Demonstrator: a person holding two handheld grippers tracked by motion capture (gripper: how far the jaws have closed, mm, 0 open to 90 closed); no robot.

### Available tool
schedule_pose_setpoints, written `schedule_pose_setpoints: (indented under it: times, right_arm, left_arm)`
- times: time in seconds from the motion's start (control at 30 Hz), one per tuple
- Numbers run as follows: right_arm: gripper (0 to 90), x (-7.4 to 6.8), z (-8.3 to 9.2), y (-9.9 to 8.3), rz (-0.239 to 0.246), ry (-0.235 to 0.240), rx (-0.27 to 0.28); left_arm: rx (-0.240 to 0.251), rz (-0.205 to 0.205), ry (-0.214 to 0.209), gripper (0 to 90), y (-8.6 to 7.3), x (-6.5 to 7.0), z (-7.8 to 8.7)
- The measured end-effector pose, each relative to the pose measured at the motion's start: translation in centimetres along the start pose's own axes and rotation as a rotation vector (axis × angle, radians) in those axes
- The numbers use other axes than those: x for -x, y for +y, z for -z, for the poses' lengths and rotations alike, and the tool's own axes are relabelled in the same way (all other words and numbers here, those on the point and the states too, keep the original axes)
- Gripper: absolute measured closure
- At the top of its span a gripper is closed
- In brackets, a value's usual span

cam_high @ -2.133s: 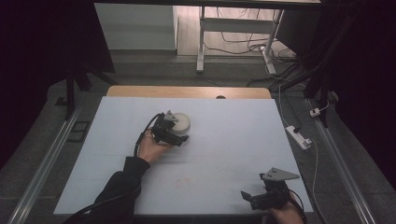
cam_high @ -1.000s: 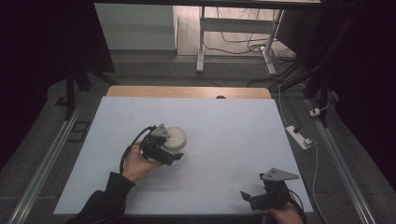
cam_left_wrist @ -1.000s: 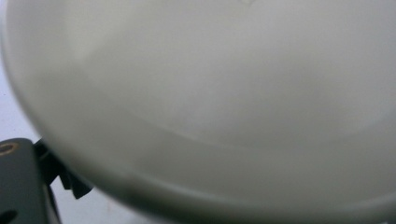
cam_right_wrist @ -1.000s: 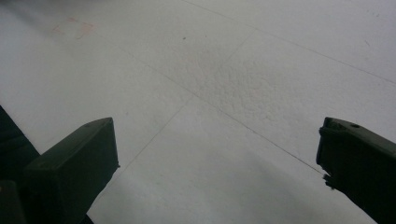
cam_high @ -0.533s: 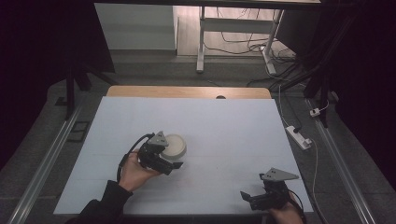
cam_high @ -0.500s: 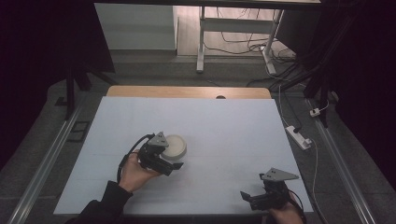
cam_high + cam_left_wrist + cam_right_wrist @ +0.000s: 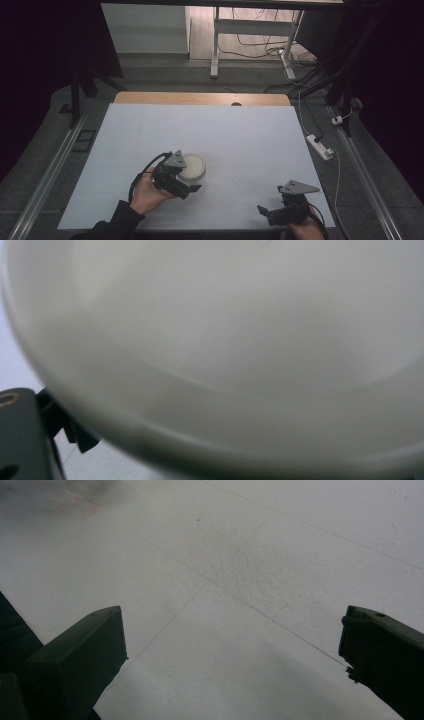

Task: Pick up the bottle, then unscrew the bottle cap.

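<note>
Change: over the last two seconds the left gripper (image 7: 192, 188) has drawn the white bowl (image 7: 192, 167) from near the table's middle back toward the person, to about 7 o'clock of centre on the white table (image 7: 240, 135).
Bowl: sits just at 1 o'clock of the left hand (image 7: 147, 192); its pale rim (image 7: 210, 355) looms blurred right against the left gripper's camera.
Left gripper: seems clamped on the bowl's near rim, though the jaws themselves are mostly hidden.
Right gripper (image 7: 272, 214): unmoved at 5 o'clock, jaws spread wide over bare table, holding nothing.
Meaning: the bowl is probably being relocated nearer; setting it down looks close.
</note>
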State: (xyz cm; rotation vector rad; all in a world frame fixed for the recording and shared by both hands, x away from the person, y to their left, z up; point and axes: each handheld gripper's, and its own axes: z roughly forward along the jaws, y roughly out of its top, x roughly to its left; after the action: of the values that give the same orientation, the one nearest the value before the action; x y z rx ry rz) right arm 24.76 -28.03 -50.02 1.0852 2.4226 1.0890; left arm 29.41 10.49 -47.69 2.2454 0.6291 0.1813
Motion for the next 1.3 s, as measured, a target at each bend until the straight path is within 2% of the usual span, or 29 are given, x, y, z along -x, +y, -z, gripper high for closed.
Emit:
schedule_pose_setpoints:
  times: [0.5,0.67,1.0,1.2,1.23,1.3]
  right_arm:
    - [0.0,-0.1,0.3,0.1,-0.003,0.014,0.029]
    - [0.0,-0.4,0.5,0.5,0.014,0.034,0.051]
    - [0.0,-1.0,0.6,1.5,0.035,0.036,0.094]
    - [0.0,-1.7,0.2,2.8,0.061,0.087,0.125]
    - [0.0,-2.0,0.0,3.2,0.068,0.107,0.135]
    - [0.0,-2.1,-0.1,3.3,0.070,0.114,0.136]
  left_arm:
    - [0.004,-0.002,-0.012,7.4,0.0,0.0,-0.2]
    - [0.001,-0.003,-0.021,7.4,0.0,-0.2,-0.4]
    - [-0.004,-0.014,-0.035,7.4,0.0,0.0,-0.8]
    - [-0.001,-0.018,-0.038,7.4,0.1,0.3,-1.0]
    - [0.001,-0.016,-0.040,7.4,0.1,0.3,-1.1]
    - [-0.003,-0.021,-0.040,7.4,0.1,0.4,-1.1]
